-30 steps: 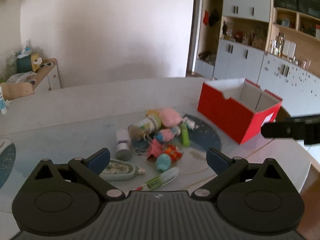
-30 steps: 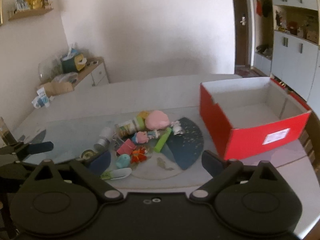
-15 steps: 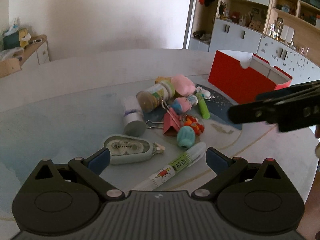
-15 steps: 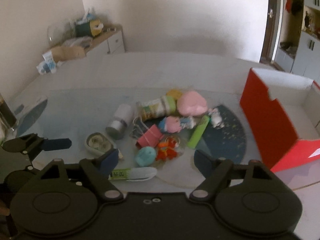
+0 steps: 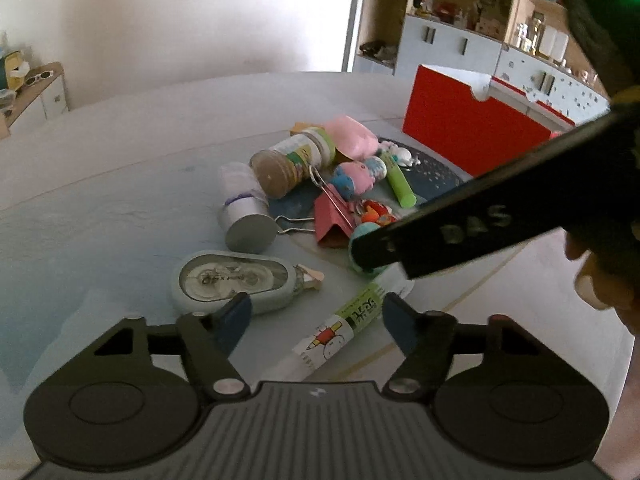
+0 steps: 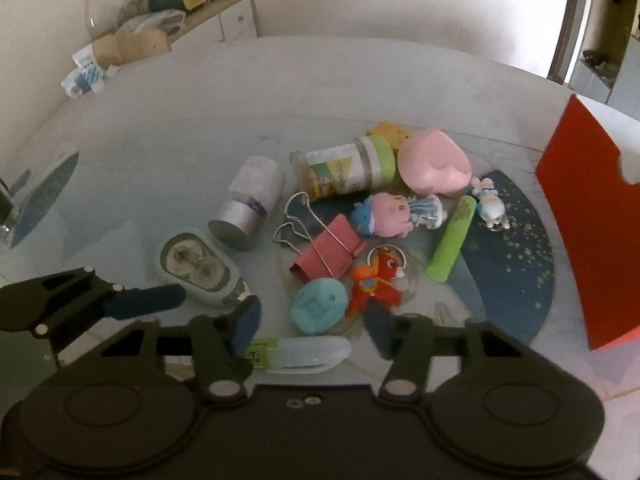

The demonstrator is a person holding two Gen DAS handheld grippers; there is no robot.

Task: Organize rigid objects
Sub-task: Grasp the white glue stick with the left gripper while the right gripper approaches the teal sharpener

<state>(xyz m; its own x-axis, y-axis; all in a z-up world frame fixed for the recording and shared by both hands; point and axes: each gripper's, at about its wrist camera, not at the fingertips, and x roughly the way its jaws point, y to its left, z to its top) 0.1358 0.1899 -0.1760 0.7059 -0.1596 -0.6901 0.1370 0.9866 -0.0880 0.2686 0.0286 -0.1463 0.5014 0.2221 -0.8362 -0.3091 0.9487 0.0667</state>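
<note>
A pile of small objects lies on the round table: a correction tape dispenser [image 5: 232, 280], a silver-capped bottle [image 5: 242, 212], a jar [image 5: 290, 162], a pink binder clip [image 5: 334, 216], a teal eraser [image 6: 318, 306], a green tube [image 6: 452, 240], a pink block [image 6: 434, 168] and a glue stick [image 5: 344, 328]. My left gripper [image 5: 316, 320] is open, with the glue stick between its fingers. My right gripper [image 6: 314, 326] is open just above the teal eraser and the glue stick's cap [image 6: 308, 354]. The right gripper's finger [image 5: 480, 232] crosses the left wrist view.
A red open box [image 5: 472, 132] stands at the table's right side. A dark blue mat [image 6: 516, 256] lies under part of the pile. Small toy figures [image 6: 396, 212] and an orange keychain [image 6: 376, 280] sit in the pile. A sideboard [image 6: 160, 32] stands by the far wall.
Both grippers have dropped down and forward to the near edge of the pile. The right gripper has swung in close beside the left. Both jaws have narrowed somewhat.
</note>
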